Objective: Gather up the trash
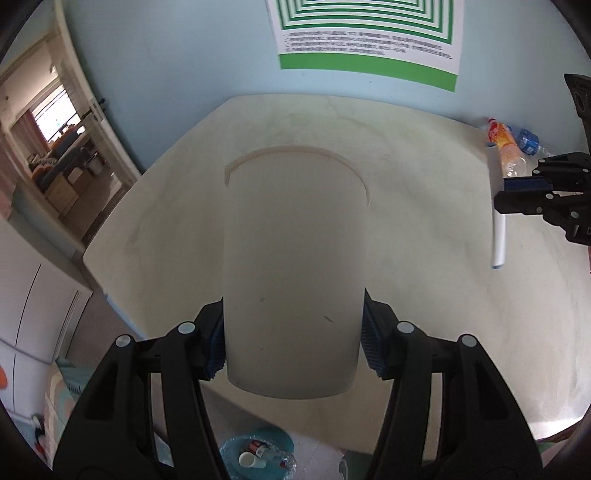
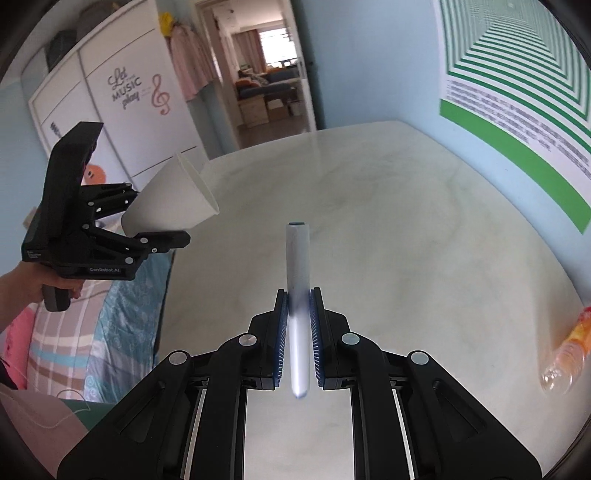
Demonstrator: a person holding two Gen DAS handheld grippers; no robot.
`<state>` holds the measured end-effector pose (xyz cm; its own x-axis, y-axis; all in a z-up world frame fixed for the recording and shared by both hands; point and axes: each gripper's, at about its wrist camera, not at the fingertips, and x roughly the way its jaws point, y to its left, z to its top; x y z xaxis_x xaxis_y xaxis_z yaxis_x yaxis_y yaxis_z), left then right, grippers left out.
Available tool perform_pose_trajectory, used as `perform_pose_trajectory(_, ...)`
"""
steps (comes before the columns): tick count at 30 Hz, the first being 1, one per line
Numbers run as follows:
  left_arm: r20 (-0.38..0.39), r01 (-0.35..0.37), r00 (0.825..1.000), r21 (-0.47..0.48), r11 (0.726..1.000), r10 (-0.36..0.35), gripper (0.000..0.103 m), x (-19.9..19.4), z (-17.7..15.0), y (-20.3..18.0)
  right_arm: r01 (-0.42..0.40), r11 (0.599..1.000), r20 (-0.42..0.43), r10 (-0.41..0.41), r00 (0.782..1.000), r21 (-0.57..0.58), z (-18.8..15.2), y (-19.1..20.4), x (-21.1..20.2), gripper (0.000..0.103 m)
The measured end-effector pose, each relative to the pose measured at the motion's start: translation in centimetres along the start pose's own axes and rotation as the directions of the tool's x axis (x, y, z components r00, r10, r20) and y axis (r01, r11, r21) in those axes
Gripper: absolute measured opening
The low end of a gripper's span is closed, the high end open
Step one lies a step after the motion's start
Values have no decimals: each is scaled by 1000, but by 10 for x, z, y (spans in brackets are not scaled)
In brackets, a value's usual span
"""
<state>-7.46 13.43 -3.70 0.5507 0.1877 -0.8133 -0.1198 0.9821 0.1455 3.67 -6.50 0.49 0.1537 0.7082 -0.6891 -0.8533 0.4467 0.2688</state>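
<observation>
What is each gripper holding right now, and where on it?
The left gripper holds a white paper cup by its sides near the base. The right gripper clamps a white tube around its lower half.

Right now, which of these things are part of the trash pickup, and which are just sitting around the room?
Part of the job:
- paper cup, clamped in the left gripper
- white tube, between the right gripper fingers
- orange-label bottle and blue-label bottle on the table
- teal bin on the floor, already holding trash

Just lying about:
- green striped poster
- wardrobe
- bedding
</observation>
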Motion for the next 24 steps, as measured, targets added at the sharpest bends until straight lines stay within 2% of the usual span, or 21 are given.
perform_pose_trajectory(5, -39, -72, 997, -129, 989, 68, 55, -21, -55, 54, -97, 992, -9, 97, 995, -85, 24, 51, 25, 14)
perform_pose_trajectory(8, -64, -99, 994, -197, 975, 88, 55, -32, -91, 85, -131, 982, -16, 130, 991, -133, 34, 85, 46, 9)
perform_pose_trajectory(10, -72, -108, 993, -241, 965, 93, 55, -41, -114, 106, -165, 978, -22, 163, 986, -125, 40, 103, 58, 6)
perform_pose_trajectory(14, -82, -101, 994, -307, 946, 79, 55, -47, -142, 138, -109, 979, -31, 105, 994, -174, 52, 133, 81, 4)
perform_pose_trajectory(17, -89, -99, 993, -271, 957, 78, 55, -47, -151, 148, -69, 989, -46, 64, 997, -131, 55, 130, 99, 10)
perform_pose_trajectory(19, -87, -96, 993, -278, 956, 74, 55, -45, -154, 153, -55, 992, -77, 47, 996, -115, 51, 126, 111, 24)
perform_pose_trajectory(20, -89, -85, 994, -286, 955, 61, 55, -43, -154, 153, -45, 992, -92, 34, 995, -121, 49, 123, 117, 27)
perform_pose_trajectory(24, -78, -63, 996, -286, 956, 43, 55, -32, -145, 144, -45, 989, -162, 21, 987, -143, 35, 121, 137, 29)
